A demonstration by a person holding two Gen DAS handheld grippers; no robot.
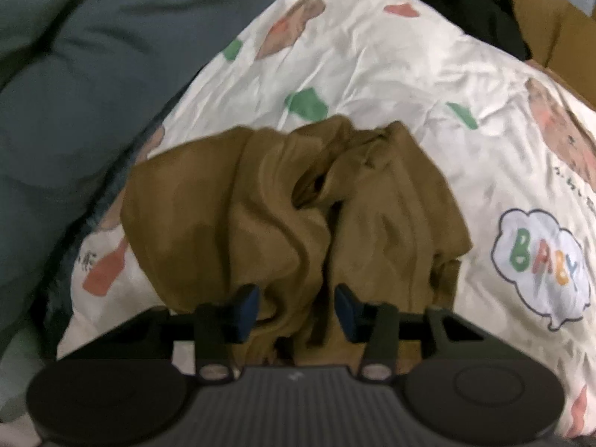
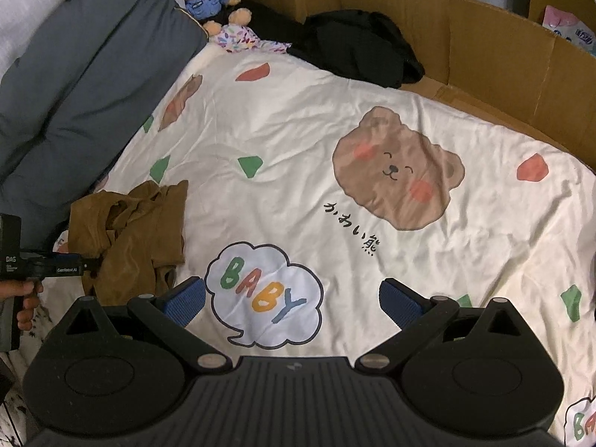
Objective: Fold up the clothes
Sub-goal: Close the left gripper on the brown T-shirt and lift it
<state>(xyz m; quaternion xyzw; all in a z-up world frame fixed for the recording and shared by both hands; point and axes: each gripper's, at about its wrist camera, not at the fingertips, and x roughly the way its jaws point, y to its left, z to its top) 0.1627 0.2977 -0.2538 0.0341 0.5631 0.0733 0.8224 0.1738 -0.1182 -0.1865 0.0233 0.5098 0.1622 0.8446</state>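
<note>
Right now the crumpled mustard-brown cloth garment point(image 1: 294, 205) lies at centre frame, long axis running up-frame, on a cream bear-print quilt point(image 2: 298, 141); the left gripper point(image 1: 296, 311) straddles its near folds, spread, while the right gripper point(image 2: 292, 300) hovers wide apart.

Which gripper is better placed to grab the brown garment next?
Left. The left gripper is open with the crumpled brown garment bunched between its fingers. The right gripper hangs open over bare sheet, off to the garment's side.

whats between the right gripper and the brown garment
Only bare printed sheet with its BABY cloud print; the right wrist view shows the open right gripper hovering beside the crumpled brown garment.
</note>
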